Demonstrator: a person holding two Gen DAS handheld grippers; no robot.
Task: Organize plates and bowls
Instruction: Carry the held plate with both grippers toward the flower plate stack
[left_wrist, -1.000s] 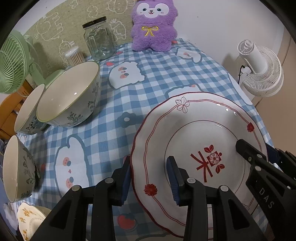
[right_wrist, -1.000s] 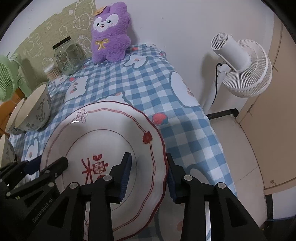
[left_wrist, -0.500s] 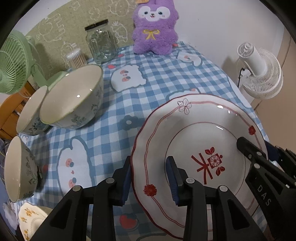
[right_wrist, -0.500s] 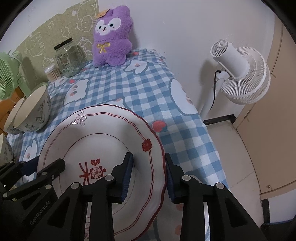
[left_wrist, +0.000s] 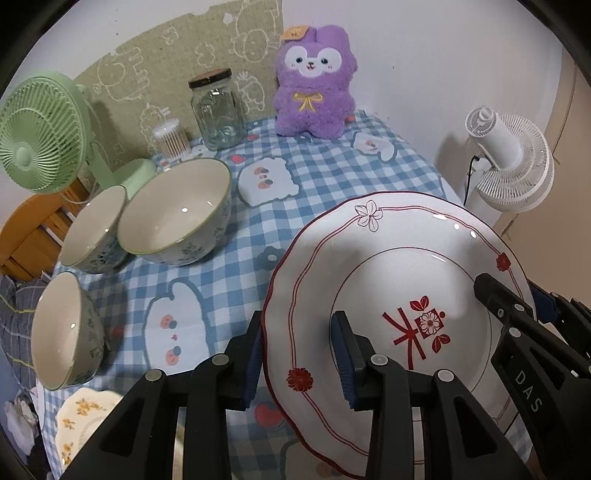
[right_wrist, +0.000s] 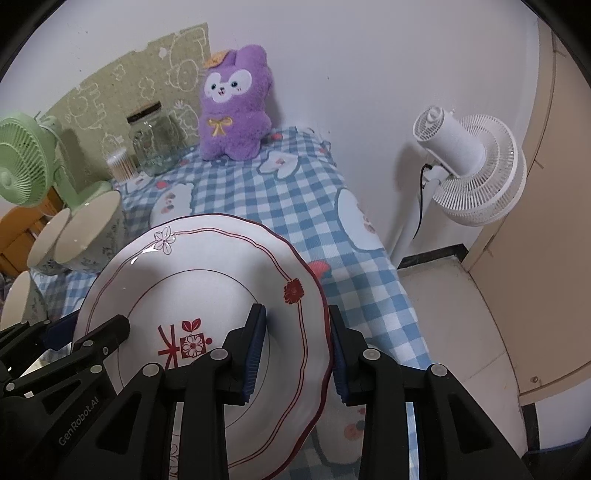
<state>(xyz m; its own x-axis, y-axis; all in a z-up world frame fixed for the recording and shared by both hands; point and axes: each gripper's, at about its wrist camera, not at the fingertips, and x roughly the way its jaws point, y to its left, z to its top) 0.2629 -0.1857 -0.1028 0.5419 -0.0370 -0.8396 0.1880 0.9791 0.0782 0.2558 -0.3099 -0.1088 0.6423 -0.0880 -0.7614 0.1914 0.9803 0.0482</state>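
Sorting is looking barely begun. Three floral bowls, the largest (left_wrist: 177, 214) among them, are sitting separately on the checked tablecloth (left_wrist: 325, 173), unstacked, and a small yellow-flowered plate (left_wrist: 83, 413) is lying at the near edge. The red-trimmed plate (left_wrist: 399, 295) is hanging above the cloth, not yet placed anywhere. The left gripper (left_wrist: 299, 354) is clamping its left rim, fingers narrowly parted, one pad on each face. The right gripper (right_wrist: 295, 347) is pinching the opposite rim likewise.
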